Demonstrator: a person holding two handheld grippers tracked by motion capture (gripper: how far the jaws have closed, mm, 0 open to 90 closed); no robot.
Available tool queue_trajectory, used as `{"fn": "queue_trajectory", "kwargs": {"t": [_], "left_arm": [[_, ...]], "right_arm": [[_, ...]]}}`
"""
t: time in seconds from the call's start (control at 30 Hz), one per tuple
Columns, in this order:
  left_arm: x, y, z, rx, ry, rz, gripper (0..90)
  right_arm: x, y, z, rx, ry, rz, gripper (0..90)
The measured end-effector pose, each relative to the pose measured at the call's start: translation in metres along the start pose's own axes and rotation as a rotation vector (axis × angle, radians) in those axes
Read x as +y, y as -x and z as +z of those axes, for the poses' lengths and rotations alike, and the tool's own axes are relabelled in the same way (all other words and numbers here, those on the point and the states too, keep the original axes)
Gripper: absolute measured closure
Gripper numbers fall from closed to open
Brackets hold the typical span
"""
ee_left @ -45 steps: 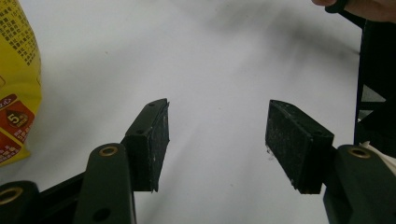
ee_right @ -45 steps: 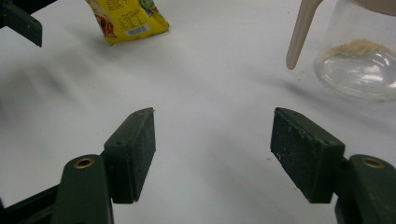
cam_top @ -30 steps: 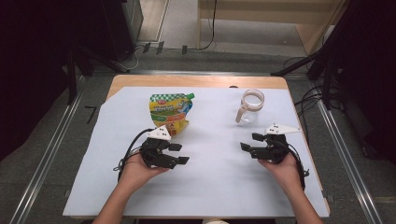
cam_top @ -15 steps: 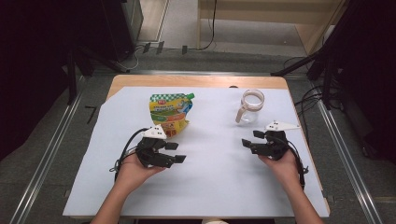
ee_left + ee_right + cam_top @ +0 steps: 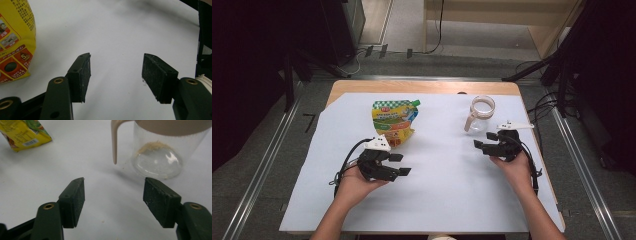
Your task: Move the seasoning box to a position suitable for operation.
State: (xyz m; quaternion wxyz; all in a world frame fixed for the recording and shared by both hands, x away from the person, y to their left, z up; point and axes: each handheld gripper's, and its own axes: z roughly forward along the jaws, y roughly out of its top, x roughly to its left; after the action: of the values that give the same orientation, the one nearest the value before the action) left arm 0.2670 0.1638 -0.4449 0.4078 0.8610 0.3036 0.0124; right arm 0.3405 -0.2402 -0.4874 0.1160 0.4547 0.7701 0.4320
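Nearest the person, the left claw (image 5: 398,165) rests low over the white-covered surface (image 5: 437,200), its jaws standing well apart with nothing between them. Across the sheet, well apart from it, the right claw (image 5: 485,141) also stands open and empty; its jaws have just opened a little further, over bare sheet. Just beyond the left claw lies the yellow pouch (image 5: 393,122), flat, its green spout end pointing away. Just beyond the right claw stands the clear jug (image 5: 482,114), upright, with a beige rim and handle and a little pale residue at the bottom.
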Motion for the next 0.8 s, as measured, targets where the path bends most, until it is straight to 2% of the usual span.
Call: {"fn": "queue_trajectory", "kwargs": {"t": [0.1, 0.27, 0.4, 0.47, 0.6, 0.73, 0.77, 0.8], "left_arm": [[0.0, 0.0, -0.001, 0.003, 0.012, 0.01, 41.6], [0.0, 0.0, -0.002, 0.0, 0.014, 0.01, 41.5], [0.001, 0.002, -0.001, -0.014, 0.017, 0.005, 41.5], [0.001, 0.003, 0.001, -0.013, 0.009, 0.014, 41.5], [0.0, 0.004, 0.004, -0.017, 0.003, 0.012, 41.5], [0.0, 0.006, 0.003, -0.009, 0.009, 0.008, 41.4], [0.0, 0.007, 0.004, -0.013, 0.013, 0.008, 41.5], [0.001, 0.007, 0.004, -0.014, 0.014, 0.012, 41.5]], "right_arm": [[0.007, 0.003, 0.002, -0.003, 0.0, -0.004, 34.3], [0.015, 0.016, 0.008, -0.034, 0.005, -0.012, 31.2], [0.019, 0.026, 0.018, -0.051, 0.014, 0.002, 25.5], [0.019, 0.029, 0.018, -0.039, 0.017, 0.008, 22.5], [0.017, 0.039, 0.023, -0.058, 0.022, 0.034, 22.1], [0.017, 0.042, 0.03, -0.053, 0.03, 0.046, 19.4], [0.018, 0.042, 0.032, -0.059, 0.033, 0.037, 18.4], [0.02, 0.04, 0.035, -0.086, 0.031, 0.027, 17.9]]}}
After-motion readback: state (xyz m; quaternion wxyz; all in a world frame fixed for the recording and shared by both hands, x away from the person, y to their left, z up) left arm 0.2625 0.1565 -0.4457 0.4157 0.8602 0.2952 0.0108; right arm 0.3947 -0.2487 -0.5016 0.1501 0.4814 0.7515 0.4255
